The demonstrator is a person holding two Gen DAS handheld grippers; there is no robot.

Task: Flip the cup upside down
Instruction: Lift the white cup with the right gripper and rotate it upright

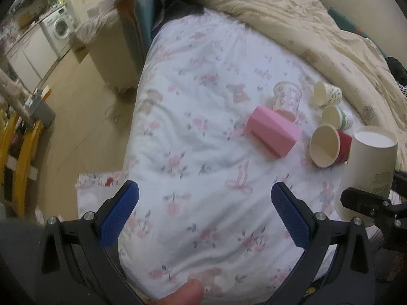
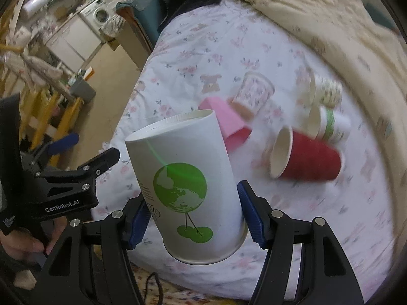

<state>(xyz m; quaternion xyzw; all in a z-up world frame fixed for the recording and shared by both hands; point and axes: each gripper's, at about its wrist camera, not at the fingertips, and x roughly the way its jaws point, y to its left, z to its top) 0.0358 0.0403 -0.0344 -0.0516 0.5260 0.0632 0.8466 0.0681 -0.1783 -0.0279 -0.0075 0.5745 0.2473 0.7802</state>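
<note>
A tall white paper cup (image 2: 188,183) with a green globe print sits between the blue pads of my right gripper (image 2: 194,225), which is shut on it. The cup is upside down, base up and rim down, held above the floral bed sheet (image 2: 318,216). The same cup (image 1: 368,170) shows at the right edge of the left wrist view, with the right gripper's black frame (image 1: 368,206) at it. My left gripper (image 1: 203,216) is open and empty over the sheet, left of the cup.
A pink box (image 1: 273,133) lies mid-bed. Around it lie a floral cup (image 1: 287,99), a red cup (image 1: 330,147), a dotted cup (image 1: 326,95) and a green-striped cup (image 1: 335,117). A beige duvet (image 1: 318,25) is bunched behind. The floor (image 1: 84,127) drops off on the left.
</note>
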